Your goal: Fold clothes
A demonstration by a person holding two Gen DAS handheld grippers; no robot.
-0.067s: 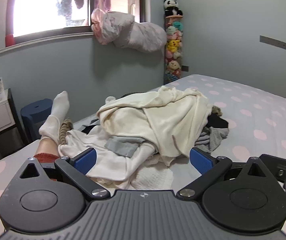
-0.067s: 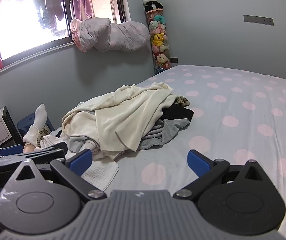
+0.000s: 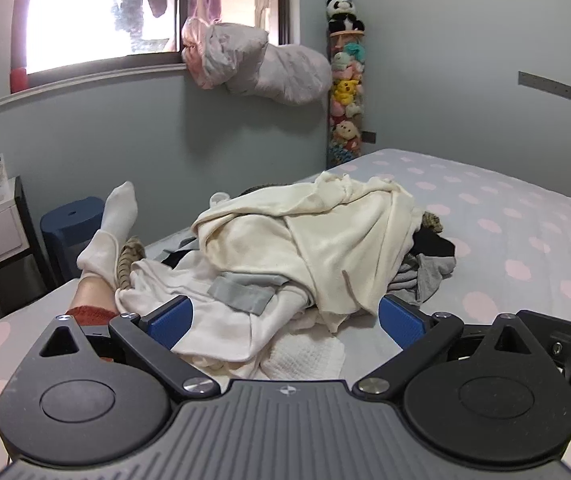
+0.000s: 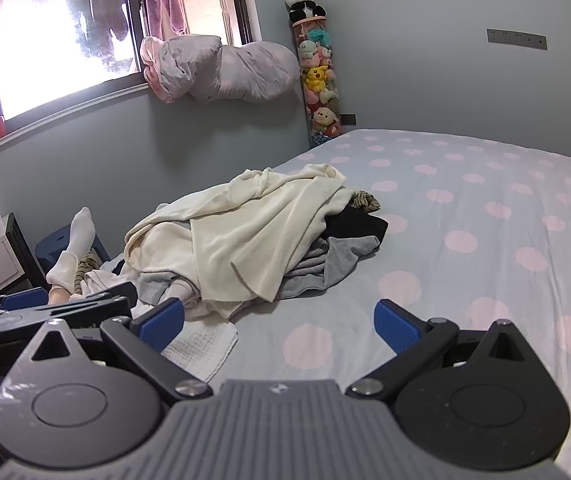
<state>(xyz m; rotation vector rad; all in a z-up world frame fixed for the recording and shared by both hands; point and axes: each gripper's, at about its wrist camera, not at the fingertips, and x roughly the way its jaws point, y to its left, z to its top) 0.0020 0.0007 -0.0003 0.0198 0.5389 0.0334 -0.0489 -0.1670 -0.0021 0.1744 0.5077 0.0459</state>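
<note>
While a socked foot (image 3: 115,216) rests at the bed's left edge, the pile of clothes (image 4: 253,240) lies just right of it, cream cloth on top, grey and black pieces spilling right. The left gripper (image 3: 287,322) and right gripper (image 4: 279,320) hover near it, jaws spread wide, holding nothing. Bare dotted bedsheet (image 4: 485,220) stretches far and right.

Cream top (image 4: 245,232) over grey (image 4: 337,256) and black clothes (image 4: 359,226), on grey bed sheet (image 4: 485,184) dotted pink; blue finger pads (image 3: 171,316).
</note>
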